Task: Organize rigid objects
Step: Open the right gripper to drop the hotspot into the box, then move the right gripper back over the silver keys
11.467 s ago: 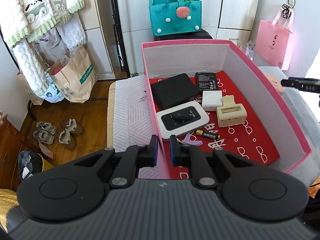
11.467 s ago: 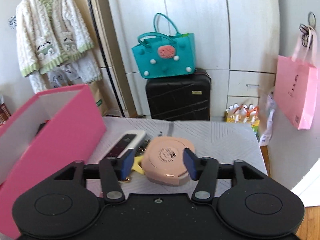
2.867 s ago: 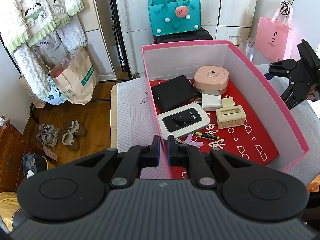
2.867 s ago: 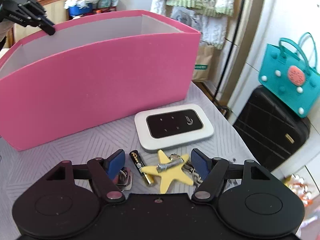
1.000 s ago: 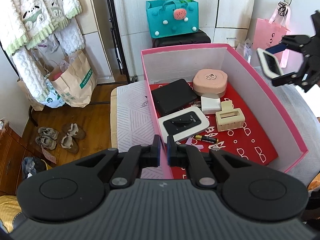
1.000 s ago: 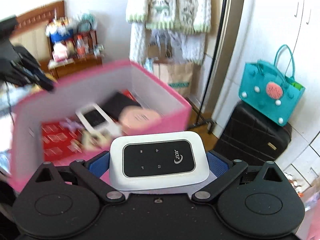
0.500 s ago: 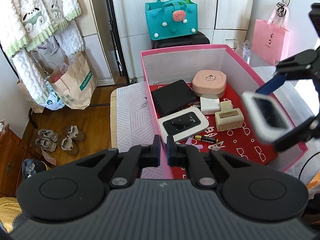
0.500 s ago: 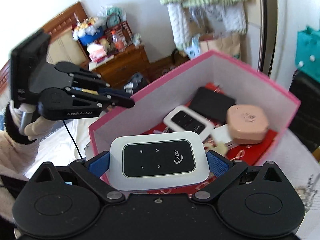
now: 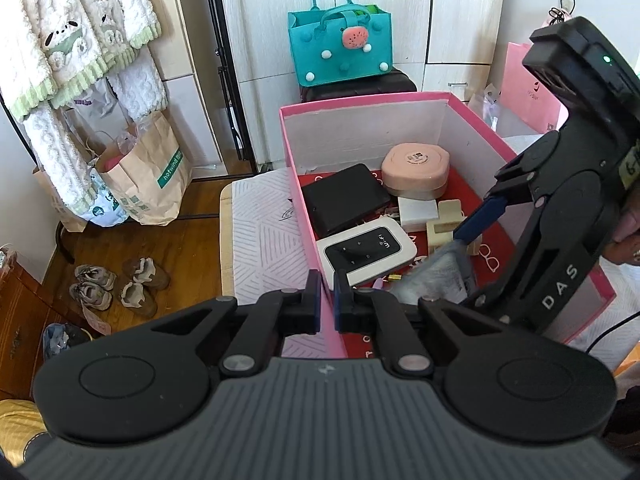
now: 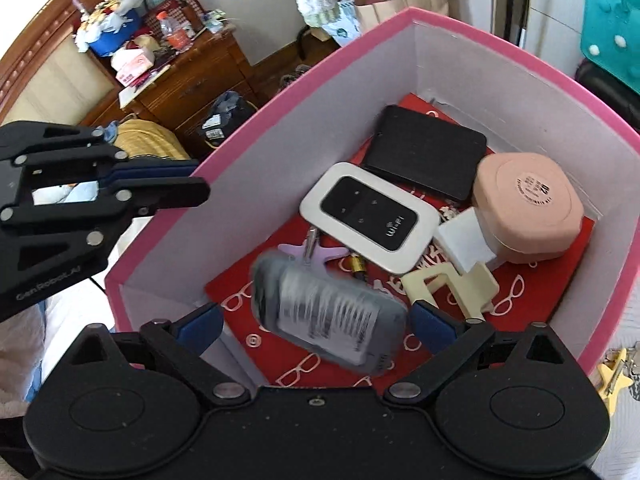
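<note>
Blurred grey-backed pocket router (image 10: 328, 316), label side up, long axis left-right, loose between wide-set right gripper (image 10: 316, 326) fingers; left gripper (image 9: 327, 300) clamping pink cardboard box (image 9: 296, 184) wall.

Teal felt bag (image 9: 341, 46) on a black suitcase (image 9: 356, 87) straight ahead of the left tool, brown paper bag (image 9: 148, 176) and 2 pairs of shoes (image 9: 118, 285) to its left, pink bag (image 9: 526, 86) ahead right, wooden dresser (image 10: 176, 80) beyond the right tool.

White quilted bed surface (image 9: 260, 236) bearing pink box (image 9: 400, 100); yellow star keychain (image 10: 612, 372) just right of box.
</note>
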### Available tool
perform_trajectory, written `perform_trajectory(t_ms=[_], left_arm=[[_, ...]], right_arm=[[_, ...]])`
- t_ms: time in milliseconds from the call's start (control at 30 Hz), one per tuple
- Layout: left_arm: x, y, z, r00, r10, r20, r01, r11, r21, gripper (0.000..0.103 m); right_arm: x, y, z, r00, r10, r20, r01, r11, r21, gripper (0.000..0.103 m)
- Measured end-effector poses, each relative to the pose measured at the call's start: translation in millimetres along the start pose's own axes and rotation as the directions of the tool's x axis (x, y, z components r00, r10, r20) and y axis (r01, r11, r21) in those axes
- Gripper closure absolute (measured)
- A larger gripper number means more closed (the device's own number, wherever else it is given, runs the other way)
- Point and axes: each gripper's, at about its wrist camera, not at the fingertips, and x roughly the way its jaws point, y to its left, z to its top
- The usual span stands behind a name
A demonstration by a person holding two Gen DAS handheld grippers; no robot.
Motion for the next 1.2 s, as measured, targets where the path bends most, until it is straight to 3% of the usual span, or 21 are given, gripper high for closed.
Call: perform_trajectory(t_ms=[167, 300, 433, 600, 733, 767, 933, 1200], left_arm=[[-0.2, 1.1, -0.8, 1.0, -0.01, 0.003, 0.01, 1.0, 0.001, 0.098], [-0.5, 2.7, -2.0, 1.0, -0.021, 0.008, 0.021, 1.0, -0.005, 0.098], [-0.2, 4.6, -2.0, 1.0, -0.03, 0.009, 0.03, 1.0, -0.006, 0.097], [0.0, 2.7, -2.2, 1.0, -0.026, 0.016, 0.026, 1.0, 0.0, 0.097], [-0.6, 3.0, -4.2, 0.999, -0.025, 0.023, 0.025, 1.0, -0.01, 0.097], [-0.6, 3.5, -4.3, 0.999, -0.026, 0.023, 0.026, 1.0, -0.014, 0.097], [-0.4, 1.7, -3.0, 1.0, -0.016, 0.018, 0.017, 1.0, -0.017, 0.097], [0.0, -0.6, -1.6, 1.0, -0.003, 0.011, 0.004, 1.0, -0.027, 0.097]], right_arm=[[-19.3, -6.3, -6.0, 0.999, 0.001, 0.048, -0.001, 1.0, 0.0, 0.002], [-52.6, -17.3, -21.4, 0.989, 0.009, 0.149, -0.012, 1.0, 0.02, 0.005], [-90.0, -32.9, -45.6, 0.958, -0.046, 0.282, 0.03, 0.998, 0.061, 0.008], [-114.6, -62.5, -84.3, 0.907, -0.158, 0.391, 0.115, 0.985, 0.131, 0.016], [-102.3, -80.2, -119.4, 0.872, -0.272, 0.407, 0.209, 0.959, 0.194, 0.031], [-95.3, -84.3, -127.3, 0.869, -0.291, 0.4, 0.223, 0.952, 0.208, 0.039], [-59.8, -101.0, -154.8, 0.858, -0.346, 0.38, 0.257, 0.929, 0.266, 0.056], [-36.5, -114.8, -160.0, 0.821, -0.38, 0.426, 0.29, 0.92, 0.263, 0.062]])
